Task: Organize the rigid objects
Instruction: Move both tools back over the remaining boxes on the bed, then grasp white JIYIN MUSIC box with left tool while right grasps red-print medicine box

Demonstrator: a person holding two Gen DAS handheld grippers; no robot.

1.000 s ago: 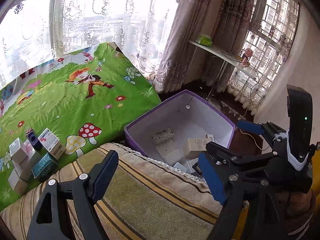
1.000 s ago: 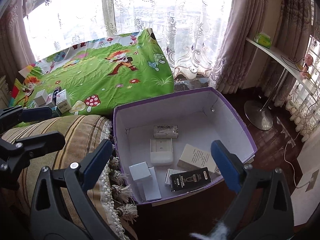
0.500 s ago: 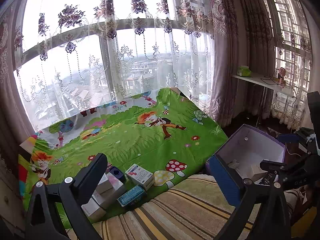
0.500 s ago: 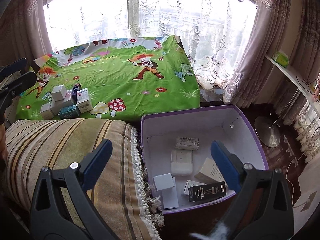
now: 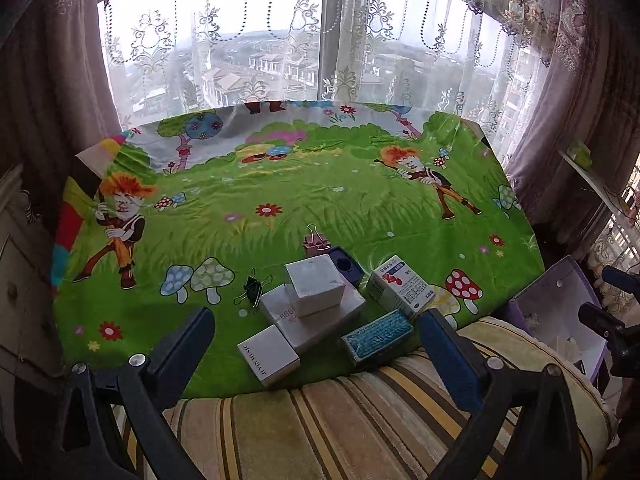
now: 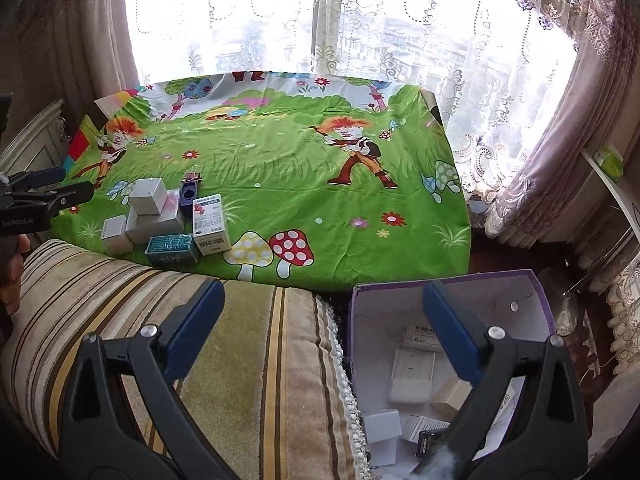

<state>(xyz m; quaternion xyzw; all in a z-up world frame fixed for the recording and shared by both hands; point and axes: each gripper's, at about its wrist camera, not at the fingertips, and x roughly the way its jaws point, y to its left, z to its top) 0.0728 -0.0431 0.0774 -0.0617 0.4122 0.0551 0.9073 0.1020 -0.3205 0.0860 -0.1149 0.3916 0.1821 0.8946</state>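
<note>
A cluster of small boxes lies on the green cartoon cloth (image 5: 280, 200): a white cube (image 5: 316, 284) on a flat grey box (image 5: 316, 316), a small white box (image 5: 269, 354), a teal box (image 5: 378, 338), a medicine box (image 5: 400, 286) and a dark blue box (image 5: 346, 266). My left gripper (image 5: 316, 348) is open and empty, just in front of the cluster. My right gripper (image 6: 322, 328) is open and empty, above the purple bin (image 6: 538, 284) holding several boxes. The cluster also shows in the right wrist view (image 6: 160, 216).
Binder clips, pink (image 5: 316, 240) and black (image 5: 252, 290), lie by the boxes. A striped cushion (image 6: 240, 360) runs along the near edge. The purple bin (image 5: 560, 304) sits to the right, below the table. Curtains and windows stand behind.
My left gripper has swung left from the purple bin to face the box cluster on the cloth. My right gripper has pulled back and tilted up; the bin sits lower right in its view.
</note>
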